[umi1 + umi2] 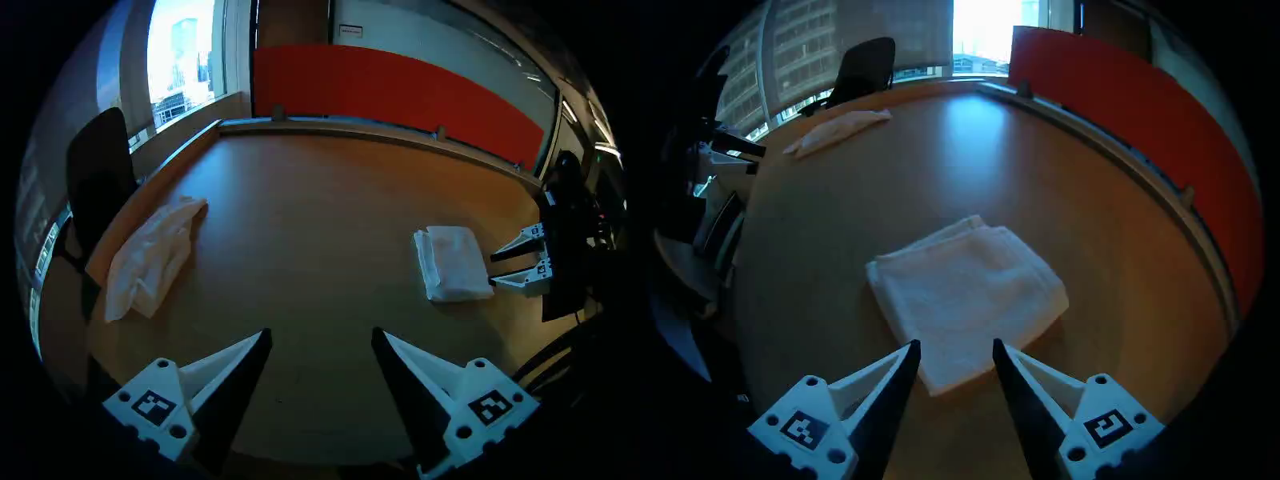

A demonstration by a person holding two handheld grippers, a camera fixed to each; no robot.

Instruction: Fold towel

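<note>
1. Left gripper view: the left gripper (322, 336) fills the lower frame. Its two fingers are spread wide with nothing between them, and they hang over bare table (320, 192).
2. A folded towel (452, 262) lies flat at centre right. It is a neat white rectangle with its long axis running top to bottom of the frame, the top leaning slightly left. The stacked fold layers show along its left side.
3. The right gripper (494, 270) comes in from the right edge. Its fingers are parted and point left, with the tips just beside the folded towel's right side.
4. A loose towel (152, 256) lies crumpled at left, near the table's edge. Its long axis slants from upper right to lower left.
5. A dark chair (100, 176) stands past that edge, under a bright window (184, 56). A red panel (400, 88) runs along the far side of the table.
6. Right gripper view: the right gripper (955, 344) sits at lower centre. Its fingers are apart with a narrower gap and grip nothing. The tips are at the near edge of the folded towel (968, 296).
7. Here the folded towel looks almost square and is set cornerwise, with one corner pointing down between the fingers. The layered edges face the upper left.
8. The loose towel (840, 128) lies at the upper left, well apart from the folded one. It stretches nearly left to right and rises slightly to the right.
9. The chair (864, 68) stands behind it, at the table's (1088, 200) far edge. The red panel (1152, 112) runs down the right side.
</note>
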